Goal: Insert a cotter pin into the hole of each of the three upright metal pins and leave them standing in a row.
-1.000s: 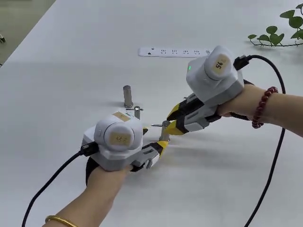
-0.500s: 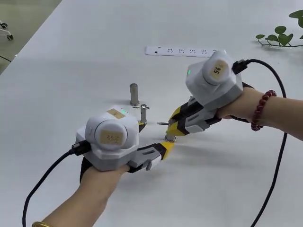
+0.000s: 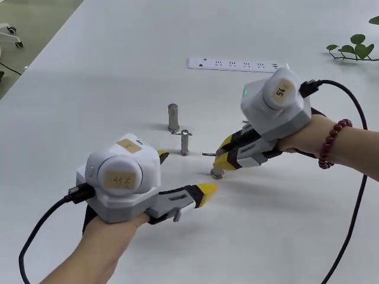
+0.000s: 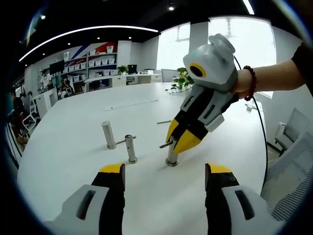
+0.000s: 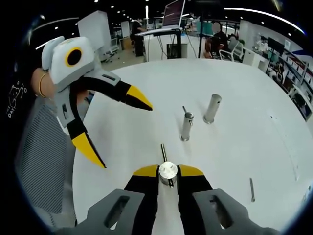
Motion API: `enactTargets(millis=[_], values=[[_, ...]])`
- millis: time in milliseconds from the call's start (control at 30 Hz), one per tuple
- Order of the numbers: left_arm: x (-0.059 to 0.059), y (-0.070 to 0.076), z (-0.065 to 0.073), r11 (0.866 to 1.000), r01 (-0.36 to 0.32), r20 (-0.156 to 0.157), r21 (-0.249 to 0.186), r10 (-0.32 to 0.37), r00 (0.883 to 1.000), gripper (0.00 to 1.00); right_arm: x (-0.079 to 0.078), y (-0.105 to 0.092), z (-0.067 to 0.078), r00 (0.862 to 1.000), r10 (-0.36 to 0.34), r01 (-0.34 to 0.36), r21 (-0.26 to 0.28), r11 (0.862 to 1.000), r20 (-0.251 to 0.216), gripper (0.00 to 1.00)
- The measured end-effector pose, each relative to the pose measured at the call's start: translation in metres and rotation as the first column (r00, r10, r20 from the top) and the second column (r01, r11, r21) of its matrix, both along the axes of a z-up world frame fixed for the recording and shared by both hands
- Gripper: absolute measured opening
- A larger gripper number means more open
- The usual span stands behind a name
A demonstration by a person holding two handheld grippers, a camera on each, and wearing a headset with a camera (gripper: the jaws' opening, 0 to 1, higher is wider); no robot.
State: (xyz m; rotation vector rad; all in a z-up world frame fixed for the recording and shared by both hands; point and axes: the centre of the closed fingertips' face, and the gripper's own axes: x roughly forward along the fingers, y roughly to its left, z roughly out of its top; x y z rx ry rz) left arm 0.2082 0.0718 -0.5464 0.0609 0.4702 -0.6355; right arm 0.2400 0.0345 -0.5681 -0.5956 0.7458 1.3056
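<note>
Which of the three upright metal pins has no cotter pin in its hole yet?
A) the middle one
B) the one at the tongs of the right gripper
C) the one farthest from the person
C: the farthest pin stands bare, while the middle pin carries a cotter pin and the nearest pin has a second cotter pin poking out beside the right gripper.

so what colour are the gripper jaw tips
Yellow on black, clearest on the left gripper in the head view.
</note>
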Motion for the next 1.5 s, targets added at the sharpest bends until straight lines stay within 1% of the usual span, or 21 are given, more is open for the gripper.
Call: enactTargets(millis=[167,233,333,400,600,833,900,1000,1167,1400,1500], values=[[0.001,0.002,0.001,1.0,-0.016,-0.002,-0.015,0.016,1.0,0.68,0.001,0.0,0.0,1.0,0.0,0.0,0.003,1.0,0.004,0.08],[0.002,0.002,0.001,1.0,-0.015,0.003,-0.017,0.015,1.0,0.71,0.001,0.0,0.0,1.0,0.009,-0.009,0.002,1.0,0.007,0.08],[0.002,0.001,0.003,0.999,-0.022,0.006,-0.035,0.023,1.0,0.73,0.001,0.0,-0.001,1.0,0.026,-0.026,-0.002,1.0,0.007,0.08],[0.002,0.001,0.004,0.999,-0.024,0.007,-0.04,0.024,1.0,0.75,0.003,0.0,-0.002,1.0,0.024,-0.024,-0.004,1.0,0.005,0.08],[0.001,0.003,0.004,1.0,-0.014,0.014,-0.021,0.014,1.0,0.79,0.007,-0.001,-0.001,1.0,0.004,-0.004,0.002,1.0,-0.002,0.08],[0.001,0.01,0.008,1.0,-0.018,0.031,-0.01,0.018,0.999,0.82,0.019,0.0,0.002,1.0,0.006,-0.006,-0.003,1.0,0.008,0.08],[0.001,0.012,0.011,1.0,-0.017,0.041,-0.013,0.018,0.999,0.83,0.028,0.0,0.002,1.0,0.005,-0.005,-0.004,1.0,0.012,0.08],[0.0,0.013,0.015,1.0,-0.016,0.047,-0.023,0.017,0.999,0.85,0.032,0.001,0.004,1.0,0.003,-0.003,-0.006,1.0,0.014,0.08],[-0.001,0.013,0.017,1.0,-0.008,0.056,-0.019,0.009,0.998,0.88,0.036,0.002,0.004,1.0,-0.003,0.003,-0.008,1.0,0.015,0.08],[0.001,0.012,0.019,0.999,-0.009,0.059,-0.04,0.012,0.998,0.93,0.043,0.003,0.001,1.0,-0.007,0.007,-0.015,1.0,0.013,0.08],[0.001,0.011,0.018,1.0,-0.002,0.062,-0.029,0.004,0.998,0.95,0.044,0.002,0.001,1.0,-0.006,0.006,-0.016,1.0,0.014,0.08]])
